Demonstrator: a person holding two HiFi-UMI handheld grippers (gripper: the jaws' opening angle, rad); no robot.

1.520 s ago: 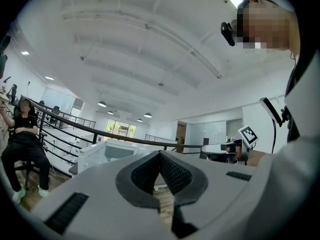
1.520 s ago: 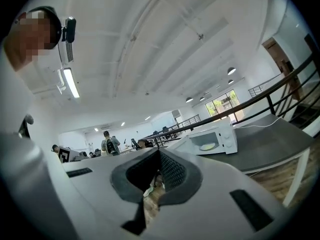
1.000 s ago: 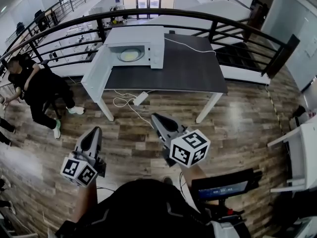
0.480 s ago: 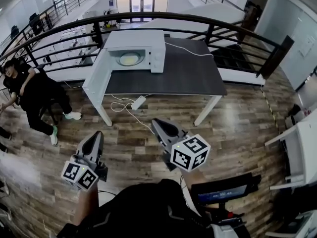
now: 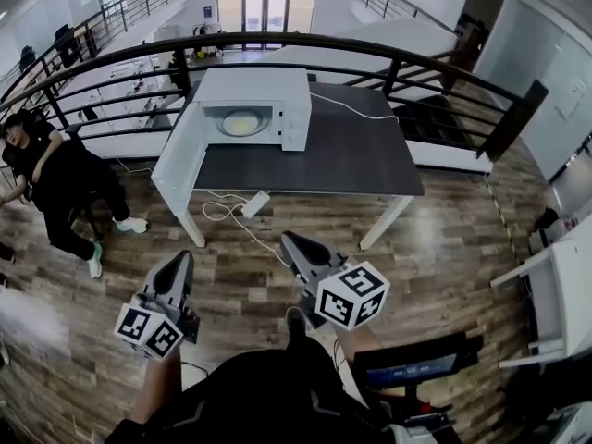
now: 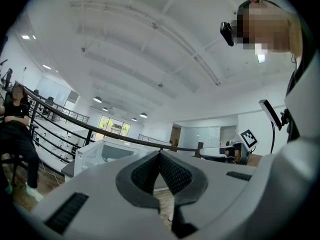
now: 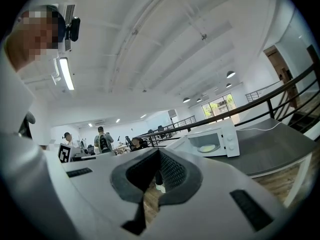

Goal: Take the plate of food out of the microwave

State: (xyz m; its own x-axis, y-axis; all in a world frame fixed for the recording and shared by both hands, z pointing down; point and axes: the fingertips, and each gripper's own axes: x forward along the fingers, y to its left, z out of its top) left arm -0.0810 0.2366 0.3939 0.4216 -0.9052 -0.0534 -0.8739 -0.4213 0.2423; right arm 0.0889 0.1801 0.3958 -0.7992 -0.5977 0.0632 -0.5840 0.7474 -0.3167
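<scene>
A white microwave (image 5: 252, 103) stands at the left end of a dark table (image 5: 342, 146), its door (image 5: 176, 163) swung open to the left. Inside lies a plate of yellowish food (image 5: 242, 123). Both grippers are well short of the table, over the wooden floor. My left gripper (image 5: 181, 262) is shut with nothing in it, and my right gripper (image 5: 290, 242) is the same. In the right gripper view the microwave (image 7: 215, 140) and the plate (image 7: 206, 148) show far ahead past the right gripper (image 7: 159, 152). The left gripper (image 6: 160, 154) points toward the microwave (image 6: 105, 151).
A black railing (image 5: 388, 52) runs behind the table. A power strip (image 5: 253, 203) with a white cable lies on the floor under the table's front. A person in black (image 5: 55, 169) sits at the left. A white table (image 5: 555, 285) stands at the right.
Both grippers have moved a little toward the table, jaws still closed. The table and microwave sit slightly nearer in the head view.
</scene>
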